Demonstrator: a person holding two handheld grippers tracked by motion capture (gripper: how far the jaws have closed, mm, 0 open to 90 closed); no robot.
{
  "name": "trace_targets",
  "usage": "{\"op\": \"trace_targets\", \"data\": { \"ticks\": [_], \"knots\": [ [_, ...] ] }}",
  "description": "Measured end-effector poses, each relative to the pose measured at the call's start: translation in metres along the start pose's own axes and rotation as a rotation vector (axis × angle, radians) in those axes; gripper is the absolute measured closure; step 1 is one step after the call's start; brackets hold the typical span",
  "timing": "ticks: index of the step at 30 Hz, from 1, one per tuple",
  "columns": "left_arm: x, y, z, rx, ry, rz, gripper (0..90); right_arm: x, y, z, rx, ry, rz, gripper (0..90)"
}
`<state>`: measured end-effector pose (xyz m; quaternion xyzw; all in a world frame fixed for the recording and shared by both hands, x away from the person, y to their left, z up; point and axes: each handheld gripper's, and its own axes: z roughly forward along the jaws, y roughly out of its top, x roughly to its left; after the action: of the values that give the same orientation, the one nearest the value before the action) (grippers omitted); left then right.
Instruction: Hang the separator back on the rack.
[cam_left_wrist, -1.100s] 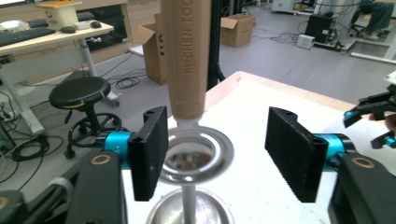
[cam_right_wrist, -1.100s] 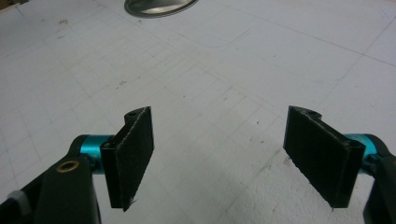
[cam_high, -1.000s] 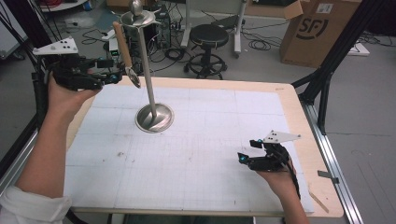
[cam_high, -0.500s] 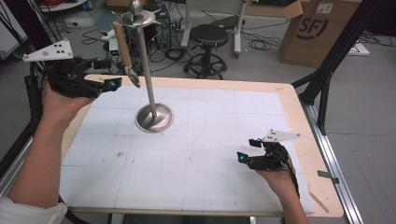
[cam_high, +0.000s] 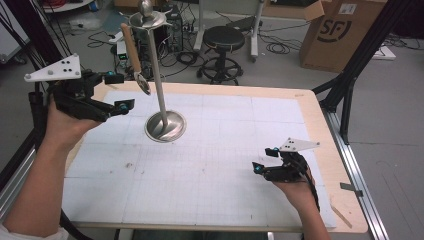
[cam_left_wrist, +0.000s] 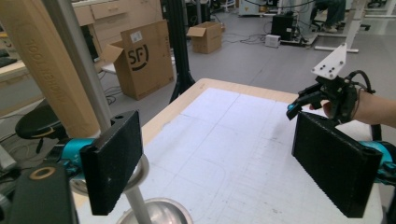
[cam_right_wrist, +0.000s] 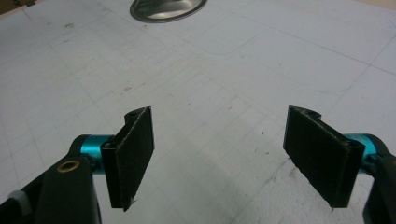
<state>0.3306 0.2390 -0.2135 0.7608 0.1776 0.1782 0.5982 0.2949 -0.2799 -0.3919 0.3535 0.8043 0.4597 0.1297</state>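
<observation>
A metal stand rises from a round base (cam_high: 165, 126) on the white gridded table (cam_high: 210, 185), its pole (cam_high: 157, 75) topped by a small dish. A wooden-handled utensil (cam_high: 132, 55) hangs from that dish, its metal end just right of my left gripper (cam_high: 124, 91). The left jaws have just been opening and stand open, with nothing between them. In the left gripper view the wooden handle (cam_left_wrist: 46, 70) and pole (cam_left_wrist: 79, 56) lie beyond the left jaw. My right gripper (cam_high: 265, 160) rests low over the table's near right, open and empty (cam_right_wrist: 224, 154).
Beyond the table's far edge stand a black stool (cam_high: 223, 37) and a cardboard box (cam_high: 340, 30), with cables on the floor. Black frame struts (cam_high: 350, 75) rise off the right far corner. The table's wooden rim (cam_high: 320, 125) runs along the right.
The left gripper has drawn back from the hanging utensil toward the near left, and its jaws have spread wider. The right gripper has stayed put.
</observation>
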Motion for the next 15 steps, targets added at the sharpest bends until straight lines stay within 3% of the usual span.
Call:
{"op": "trace_targets", "data": {
  "ticks": [15],
  "knots": [
    [-0.02,-0.024,0.019,0.031,-0.065,-0.002,7.1,-0.002,0.0,-0.001,-0.002,-0.001,0.01,23.5]
  ]
}}
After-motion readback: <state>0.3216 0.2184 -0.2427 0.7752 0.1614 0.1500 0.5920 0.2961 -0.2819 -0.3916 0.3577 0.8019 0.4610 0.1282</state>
